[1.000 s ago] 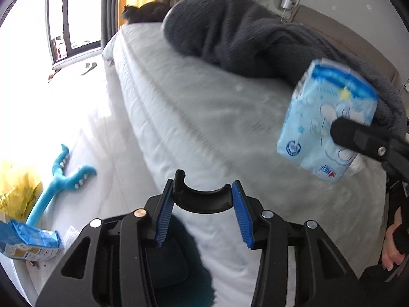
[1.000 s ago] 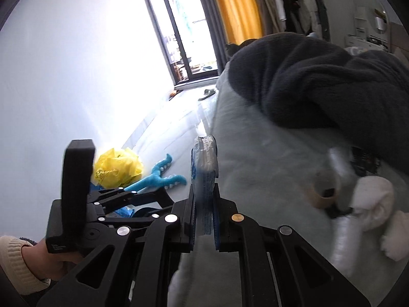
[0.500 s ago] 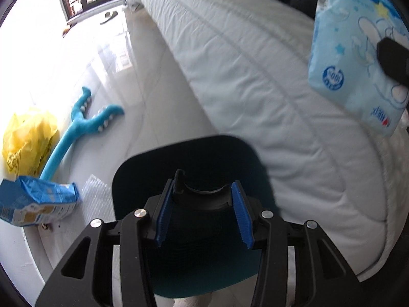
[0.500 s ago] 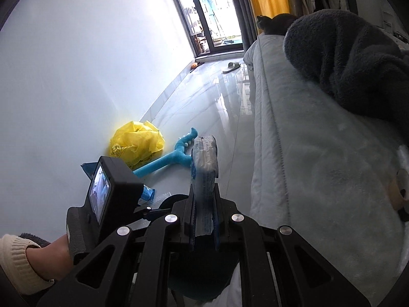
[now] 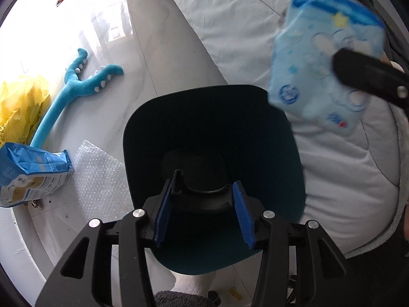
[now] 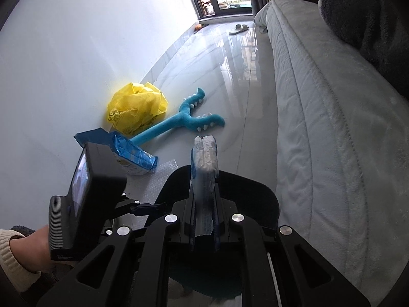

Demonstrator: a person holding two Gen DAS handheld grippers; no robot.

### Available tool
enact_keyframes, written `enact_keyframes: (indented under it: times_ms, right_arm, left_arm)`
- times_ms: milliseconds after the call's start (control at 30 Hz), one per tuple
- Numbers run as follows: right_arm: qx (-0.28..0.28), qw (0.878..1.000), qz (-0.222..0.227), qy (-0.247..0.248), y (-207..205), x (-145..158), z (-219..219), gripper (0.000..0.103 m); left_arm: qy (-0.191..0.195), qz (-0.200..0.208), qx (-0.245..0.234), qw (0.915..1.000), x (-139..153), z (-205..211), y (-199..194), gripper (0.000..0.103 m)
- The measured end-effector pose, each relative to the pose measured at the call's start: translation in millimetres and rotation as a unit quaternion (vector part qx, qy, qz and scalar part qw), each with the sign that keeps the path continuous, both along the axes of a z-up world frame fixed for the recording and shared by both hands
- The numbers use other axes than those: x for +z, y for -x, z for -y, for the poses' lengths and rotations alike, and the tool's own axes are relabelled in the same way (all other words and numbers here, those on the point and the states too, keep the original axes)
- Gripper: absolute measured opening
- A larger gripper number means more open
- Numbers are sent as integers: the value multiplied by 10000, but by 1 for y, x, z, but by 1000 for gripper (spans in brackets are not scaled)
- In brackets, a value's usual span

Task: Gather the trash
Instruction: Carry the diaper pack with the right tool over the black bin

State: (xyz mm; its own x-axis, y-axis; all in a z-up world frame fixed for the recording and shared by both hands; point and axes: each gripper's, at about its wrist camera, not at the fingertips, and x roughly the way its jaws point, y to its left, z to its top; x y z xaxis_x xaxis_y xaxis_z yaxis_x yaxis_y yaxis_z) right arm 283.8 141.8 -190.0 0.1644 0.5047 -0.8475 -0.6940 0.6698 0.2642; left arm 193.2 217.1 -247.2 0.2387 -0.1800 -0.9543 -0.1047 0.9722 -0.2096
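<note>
Above the dark teal plastic bin (image 5: pixel 212 138), the right gripper (image 6: pixel 203 226) stays clenched on a light-blue printed tissue packet (image 6: pixel 204 176). The left gripper (image 5: pixel 203 213), jaws just eased slightly apart, grips a black curved part. Centre the packet over the bin opening before releasing.
</note>
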Motion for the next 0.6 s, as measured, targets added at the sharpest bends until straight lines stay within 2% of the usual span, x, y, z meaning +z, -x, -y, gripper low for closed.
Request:
enact_keyframes:
  times_ms: [167,333,600]
  right_arm:
    - [7,9996,-134,265,-1,-20,-8,11]
    - [-10,9985,-302,454,-2,-38,-15,11]
    - [-97,9966,-591,560,-5,-56,-19,11]
  left_arm:
    - [135,157,95,9997,4,-11,7,58]
    - [49,581,194,9981,21,-21,12,69]
    - [-311,1448,354,9883,53,-33,17,71]
